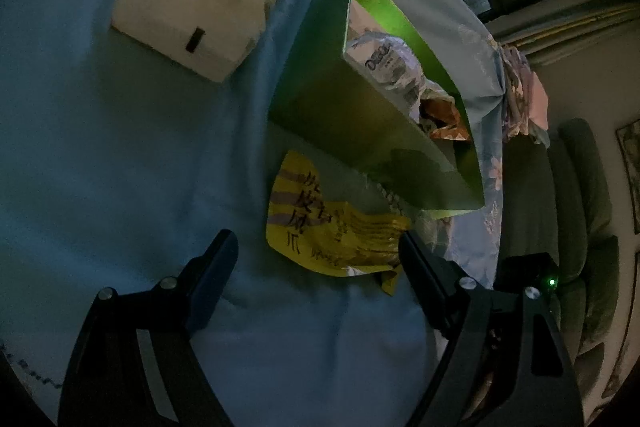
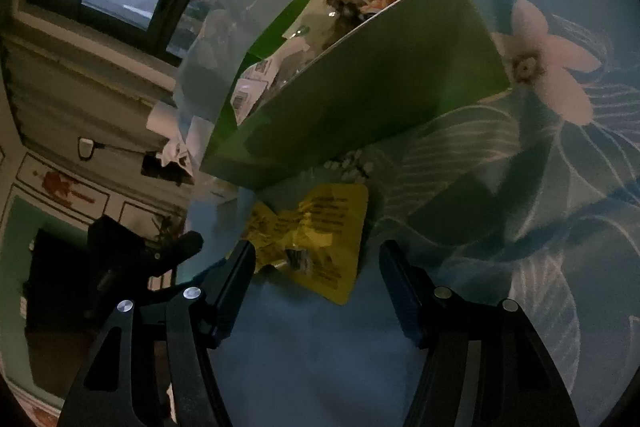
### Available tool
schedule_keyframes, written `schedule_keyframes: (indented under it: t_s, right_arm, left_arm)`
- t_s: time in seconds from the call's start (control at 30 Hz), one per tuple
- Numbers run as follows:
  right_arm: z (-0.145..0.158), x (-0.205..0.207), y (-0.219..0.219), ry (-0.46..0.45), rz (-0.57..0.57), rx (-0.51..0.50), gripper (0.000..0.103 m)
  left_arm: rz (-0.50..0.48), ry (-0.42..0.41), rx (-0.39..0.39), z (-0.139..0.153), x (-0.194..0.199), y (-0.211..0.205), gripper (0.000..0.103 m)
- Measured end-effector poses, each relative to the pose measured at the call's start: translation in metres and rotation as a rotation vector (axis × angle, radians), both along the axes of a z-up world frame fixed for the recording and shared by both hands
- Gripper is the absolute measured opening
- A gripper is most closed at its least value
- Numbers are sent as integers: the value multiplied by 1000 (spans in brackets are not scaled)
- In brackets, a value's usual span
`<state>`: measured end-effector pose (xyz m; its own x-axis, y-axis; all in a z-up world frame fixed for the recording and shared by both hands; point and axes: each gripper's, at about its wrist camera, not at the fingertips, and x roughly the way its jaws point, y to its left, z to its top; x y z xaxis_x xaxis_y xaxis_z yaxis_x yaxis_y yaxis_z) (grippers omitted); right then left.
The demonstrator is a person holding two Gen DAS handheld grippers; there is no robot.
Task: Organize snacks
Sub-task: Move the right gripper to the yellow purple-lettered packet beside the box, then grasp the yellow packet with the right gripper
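The yellow packet (image 1: pixel 320 227) lies flat and crumpled on the blue sheet (image 1: pixel 120 167), just ahead of both tools and close to the foot of the green box (image 1: pixel 340 107). The left tool (image 1: pixel 318 251) is spread wide and holds nothing; the packet sits between its fingertips, and its right finger (image 1: pixel 420 267) seems to touch the packet's torn end. The right tool (image 2: pixel 316 259) is also wide and empty, with the packet just beyond its tips, a little toward its left finger (image 2: pixel 236 283).

The packet's long axis runs across the gap of the left tool, from the printed end on that tool's left to the torn end on its right. I judge the left tool is nearer.

The box stands open just beyond the packet, with a white bag (image 1: pixel 384 63) and an orange bag (image 1: pixel 444 119) already inside. A tissue box (image 1: pixel 192 23) lies farther off, to the left.
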<state>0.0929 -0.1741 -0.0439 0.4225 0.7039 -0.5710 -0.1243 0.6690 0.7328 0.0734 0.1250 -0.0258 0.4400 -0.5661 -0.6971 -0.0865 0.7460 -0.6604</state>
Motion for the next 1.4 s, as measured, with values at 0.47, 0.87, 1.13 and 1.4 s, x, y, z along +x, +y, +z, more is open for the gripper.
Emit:
schedule_keyframes:
  t_s: [0.47,0.87,1.13,1.4]
  right_arm:
    - [-3,8,12,-14,40,-16,65]
    - [-3,6,13,-37,35,-86,45]
    - [-5,7,11,-41,23,-149,20]
    - [-1,2,8,-87,34,-137,13]
  left_arm:
    - [-12,-15,-31,-4,15,-16,78]
    - [-26,-54,108,-7,18,-24,44]
    - [-39,-87,170,-4,19,-34,43]
    - [-42,-141,229,8,11,-39,43]
